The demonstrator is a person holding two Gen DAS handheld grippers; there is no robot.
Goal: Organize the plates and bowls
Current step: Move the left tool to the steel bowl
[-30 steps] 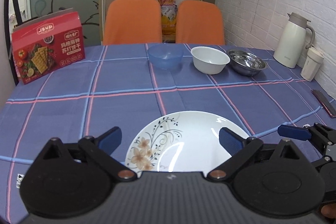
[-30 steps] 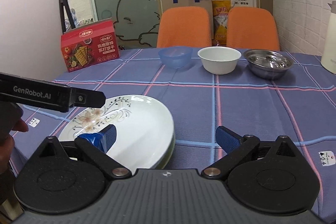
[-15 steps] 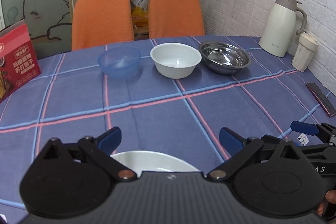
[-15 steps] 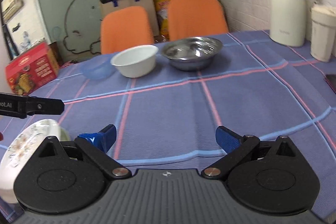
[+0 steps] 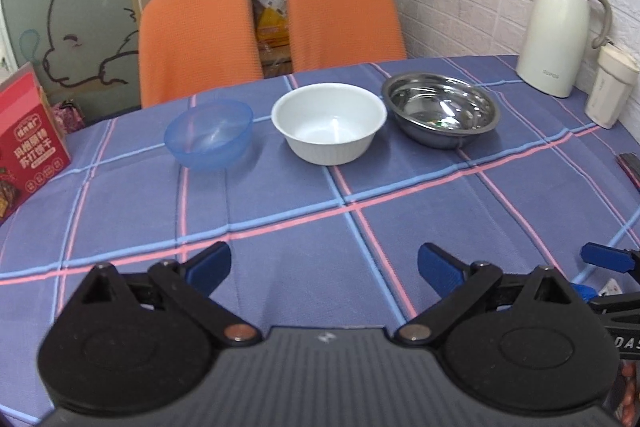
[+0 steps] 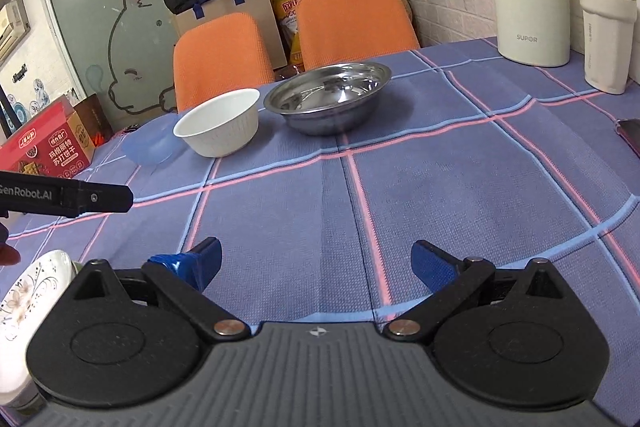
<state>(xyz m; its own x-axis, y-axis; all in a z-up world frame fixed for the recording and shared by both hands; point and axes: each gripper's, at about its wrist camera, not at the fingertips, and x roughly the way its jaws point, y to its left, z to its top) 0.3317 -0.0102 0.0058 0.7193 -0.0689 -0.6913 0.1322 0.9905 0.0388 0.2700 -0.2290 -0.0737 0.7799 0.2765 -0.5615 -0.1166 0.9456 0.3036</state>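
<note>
Both the left gripper (image 5: 324, 267) and right gripper (image 6: 316, 261) gape wide, holding nothing, while the floral plate (image 6: 28, 291) at near left is mostly hidden behind the right gripper's body.

Ahead of jaws: blue translucent bowl (image 5: 209, 135), white bowl (image 5: 329, 123), steel bowl (image 5: 441, 110); counter cloth (image 5: 400, 227) blue, pink-striped plaid.
</note>
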